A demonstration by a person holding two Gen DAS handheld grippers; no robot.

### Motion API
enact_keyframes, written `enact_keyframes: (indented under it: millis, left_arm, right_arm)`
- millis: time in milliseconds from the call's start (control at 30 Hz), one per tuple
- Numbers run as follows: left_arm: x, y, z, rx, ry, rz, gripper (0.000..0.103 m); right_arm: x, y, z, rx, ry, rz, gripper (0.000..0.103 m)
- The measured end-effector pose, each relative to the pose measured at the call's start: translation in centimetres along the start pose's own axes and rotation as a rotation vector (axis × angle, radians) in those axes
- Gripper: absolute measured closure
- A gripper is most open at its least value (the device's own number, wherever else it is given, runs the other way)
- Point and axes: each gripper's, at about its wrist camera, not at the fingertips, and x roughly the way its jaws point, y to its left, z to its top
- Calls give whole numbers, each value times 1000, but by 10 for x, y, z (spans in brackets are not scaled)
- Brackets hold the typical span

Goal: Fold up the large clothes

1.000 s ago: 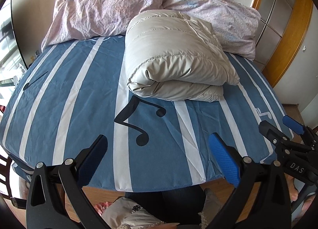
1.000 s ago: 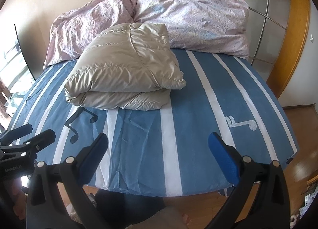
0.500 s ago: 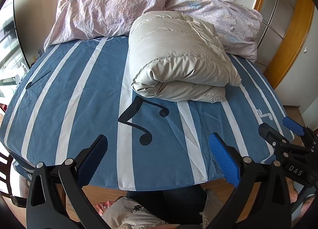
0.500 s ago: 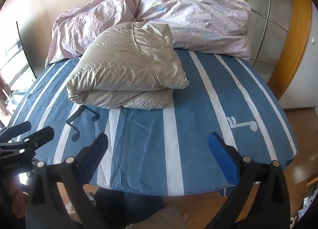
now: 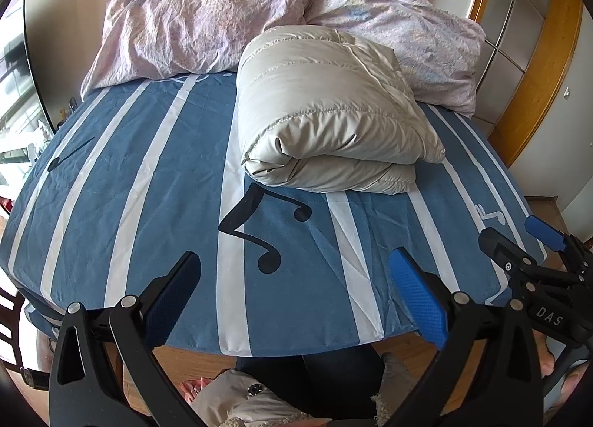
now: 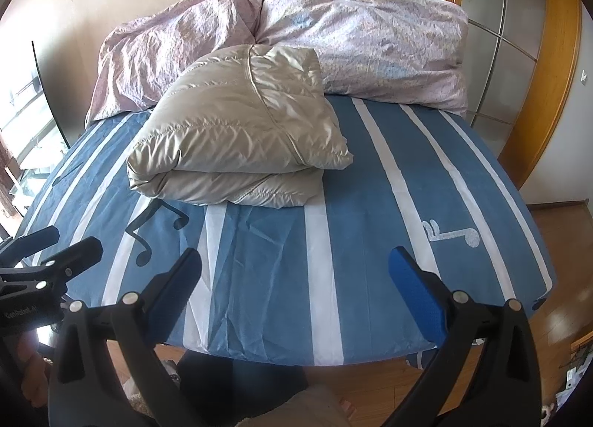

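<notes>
bedroom with a beige wall, wood-framed panels to one side, and a blue striped bedsheet [image 5: 155,175] printed with music notes, stretched flat under both tools. left gripper [image 5: 292,301] has its blue-padded fingers [image 5: 415,297] spread wide with nothing between them, poised over the near edge of the bed. right gripper [image 6: 292,301] is the same: jaws far apart, empty, its fingers [image 6: 415,297] above bare sheet. each tool shows at the edge of the other's view, so they sit side by side, near one another.

ahead of the left fingers, slightly to the right, and ahead-left of the right fingers, lies the puffy beige jacket [image 6: 241,138], well apart from both. it is doubled over into a thick bundle, folded edge facing the grippers, probably set mid-bed so the sheet supports it evenly. judging by that compact shape, folding looks finished or nearly so, and the open, drawn-back jaws fit a release.

beyond the jacket, touching its far side, a rumpled pink floral duvet [image 5: 207,19] is heaped against the wall, likely pushed there for working room.
</notes>
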Motion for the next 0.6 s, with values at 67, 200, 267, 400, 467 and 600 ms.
enact_keyframes:
  millis: [67, 200, 267, 400, 467, 600]
  left_arm:
    - [0, 0, 0, -1, -1, 1, 1]
    - [-1, 1, 0, -1, -2, 0, 1]
    - [-1, 1, 0, 0, -1, 0, 1]
    - [-1, 2, 0, 1, 0, -1, 1]
    - [-1, 1, 0, 2, 0, 0, 1]
    - [-1, 1, 1, 3, 0, 0, 1]
  right_arm:
    - [0, 0, 0, -1, 0, 0, 2]
    - [0, 0, 0, -1, 0, 1, 2]
    - [0, 0, 0, -2, 0, 0, 2]
    - [0, -1, 0, 0, 1, -1, 2]
    - [1, -1, -1, 0, 1, 0, 2]
    - [1, -1, 0, 0, 1, -1, 2]
